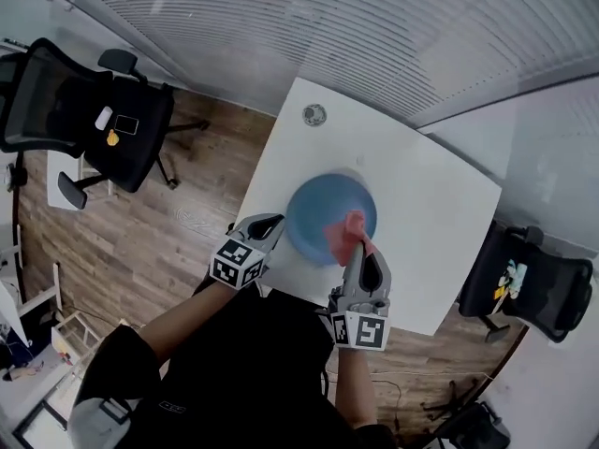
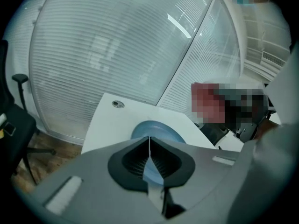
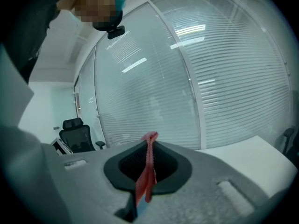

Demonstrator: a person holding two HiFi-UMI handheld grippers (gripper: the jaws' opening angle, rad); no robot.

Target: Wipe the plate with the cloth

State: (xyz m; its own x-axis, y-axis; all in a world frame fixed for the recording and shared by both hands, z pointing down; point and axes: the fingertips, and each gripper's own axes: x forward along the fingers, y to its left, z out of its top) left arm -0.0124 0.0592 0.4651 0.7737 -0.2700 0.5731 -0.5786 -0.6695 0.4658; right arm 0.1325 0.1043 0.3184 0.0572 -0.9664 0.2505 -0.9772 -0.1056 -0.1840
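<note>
A round blue plate (image 1: pixel 318 211) lies on the white table (image 1: pixel 421 204) near its front edge. My right gripper (image 1: pixel 360 243) is shut on a red cloth (image 1: pixel 348 232), which rests on the plate's right front part. In the right gripper view the cloth (image 3: pixel 148 171) hangs pinched between the jaws of that gripper (image 3: pixel 150 141). My left gripper (image 1: pixel 277 221) is shut at the plate's left rim; I cannot tell whether it touches the rim. In the left gripper view the plate (image 2: pixel 156 129) lies just beyond the closed tips of the left gripper (image 2: pixel 149 146).
A small round cap (image 1: pixel 314 114) is set into the table's far corner. Black office chairs stand on the wooden floor at the left (image 1: pixel 94 110) and the right (image 1: pixel 538 279). A glass wall with blinds (image 1: pixel 374 17) runs behind the table.
</note>
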